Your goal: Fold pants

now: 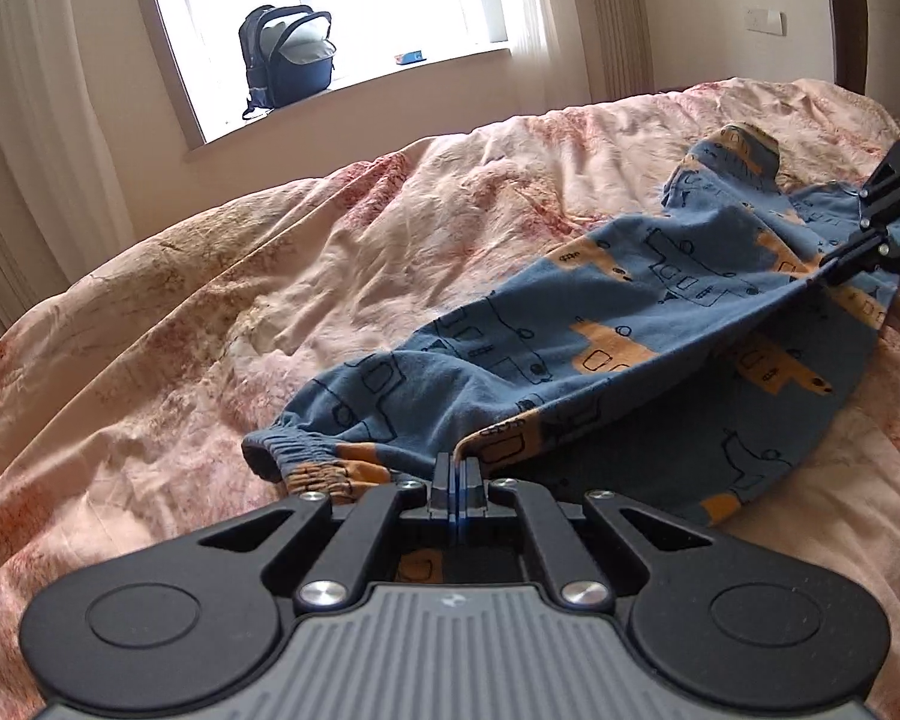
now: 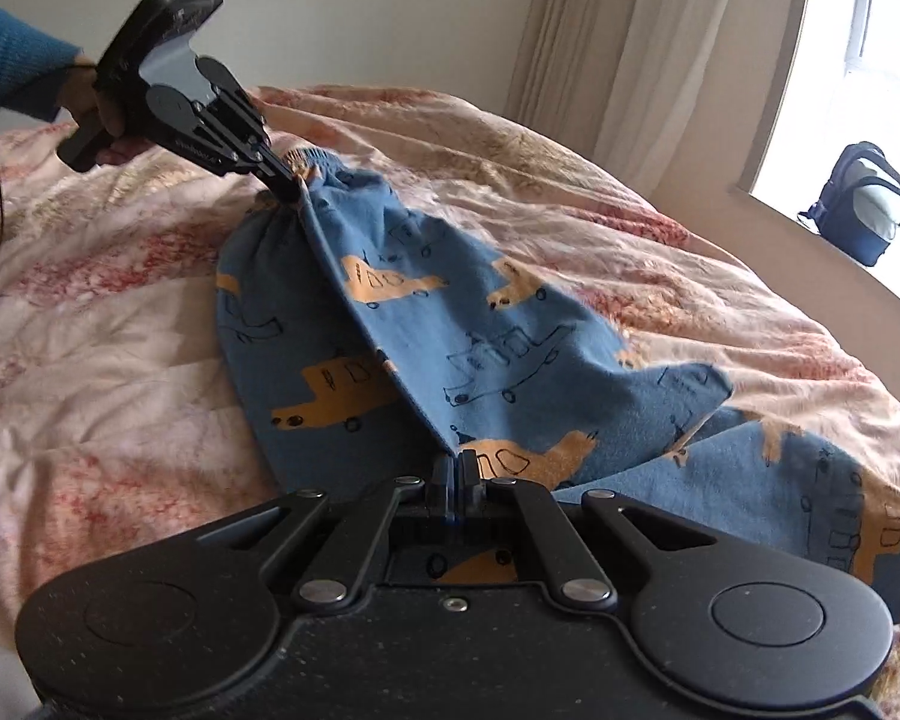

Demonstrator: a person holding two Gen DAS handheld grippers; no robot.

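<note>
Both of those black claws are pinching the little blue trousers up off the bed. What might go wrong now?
The left gripper and right gripper each pinch only a thin edge of the blue car-print pants, so the fabric might slip free. The loose trouser leg sags onto the wrinkled pink bedspread and may crease unevenly.

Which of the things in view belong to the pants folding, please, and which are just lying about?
Job:
pants
left tongs, shut on pants
right tongs, shut on pants
bed, the work surface

Lying about:
backpack on the windowsill
small box on the windowsill
curtains
</note>
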